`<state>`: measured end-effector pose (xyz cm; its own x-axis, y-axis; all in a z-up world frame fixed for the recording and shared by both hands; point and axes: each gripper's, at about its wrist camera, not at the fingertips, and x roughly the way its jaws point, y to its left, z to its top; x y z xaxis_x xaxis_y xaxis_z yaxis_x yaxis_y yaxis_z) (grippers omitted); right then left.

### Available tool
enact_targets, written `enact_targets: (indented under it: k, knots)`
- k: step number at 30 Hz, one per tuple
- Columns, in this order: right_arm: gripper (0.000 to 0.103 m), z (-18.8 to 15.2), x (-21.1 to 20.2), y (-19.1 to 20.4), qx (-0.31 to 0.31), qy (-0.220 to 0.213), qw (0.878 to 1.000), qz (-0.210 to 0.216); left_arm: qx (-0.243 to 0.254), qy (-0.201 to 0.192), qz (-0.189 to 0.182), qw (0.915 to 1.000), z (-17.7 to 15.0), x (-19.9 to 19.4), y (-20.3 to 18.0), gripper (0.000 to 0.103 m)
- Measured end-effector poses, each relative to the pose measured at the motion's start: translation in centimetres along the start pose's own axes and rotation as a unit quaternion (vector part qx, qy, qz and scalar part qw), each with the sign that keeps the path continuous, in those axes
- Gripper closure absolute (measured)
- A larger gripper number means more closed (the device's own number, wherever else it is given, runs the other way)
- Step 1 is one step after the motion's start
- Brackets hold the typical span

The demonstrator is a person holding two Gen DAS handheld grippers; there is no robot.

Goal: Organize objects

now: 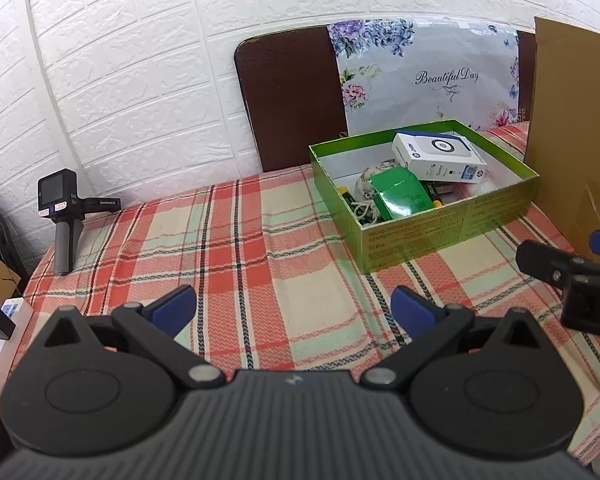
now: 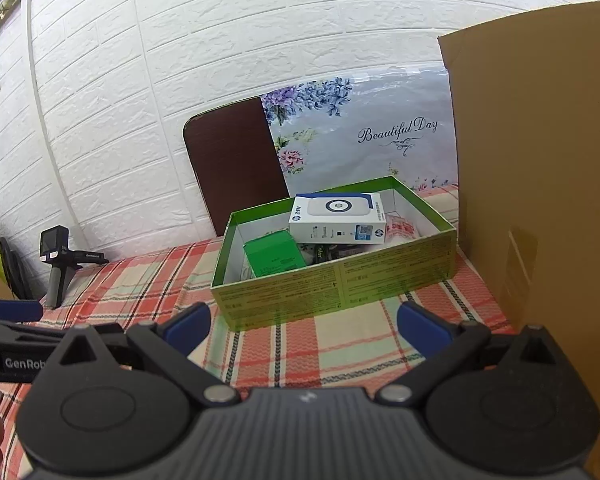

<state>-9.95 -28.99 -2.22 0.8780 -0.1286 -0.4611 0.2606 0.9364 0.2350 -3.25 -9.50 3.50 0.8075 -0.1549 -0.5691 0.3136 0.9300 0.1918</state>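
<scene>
While both the left gripper point(image 1: 294, 306) and right gripper point(image 2: 304, 326) are held wide open and empty, a reach toward the green box point(image 2: 340, 280) at frame centre is judged pending.

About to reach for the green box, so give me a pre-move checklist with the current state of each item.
1. Left claw open and holding nothing: ok.
2. Right claw open and holding nothing: ok.
3. Green box flat on the plaid tablecloth, open on top: ok.
4. Cloth between claws and box free of loose things: ok.
5. White carton settled inside: not ok, it lies tilted on other items and rises above the rim.
6. Room on the box's right: cannot tell, the cardboard sheet stands close beside it.
</scene>
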Motion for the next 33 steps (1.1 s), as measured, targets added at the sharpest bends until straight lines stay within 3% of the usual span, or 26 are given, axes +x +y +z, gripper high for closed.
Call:
enact_targets:
  k: [25,33]
  knots:
    - [0.000,-0.06,0.31,-0.61,0.003,0.004,1.000,-0.002,-0.002,0.020,-0.024,0.9995,0.16,0.51,-0.89,0.000]
    - [0.000,-0.10,0.42,-0.76,0.006,0.004,1.000,-0.005,-0.003,0.003,-0.039,0.9992,0.26,0.12,-0.90,0.000]
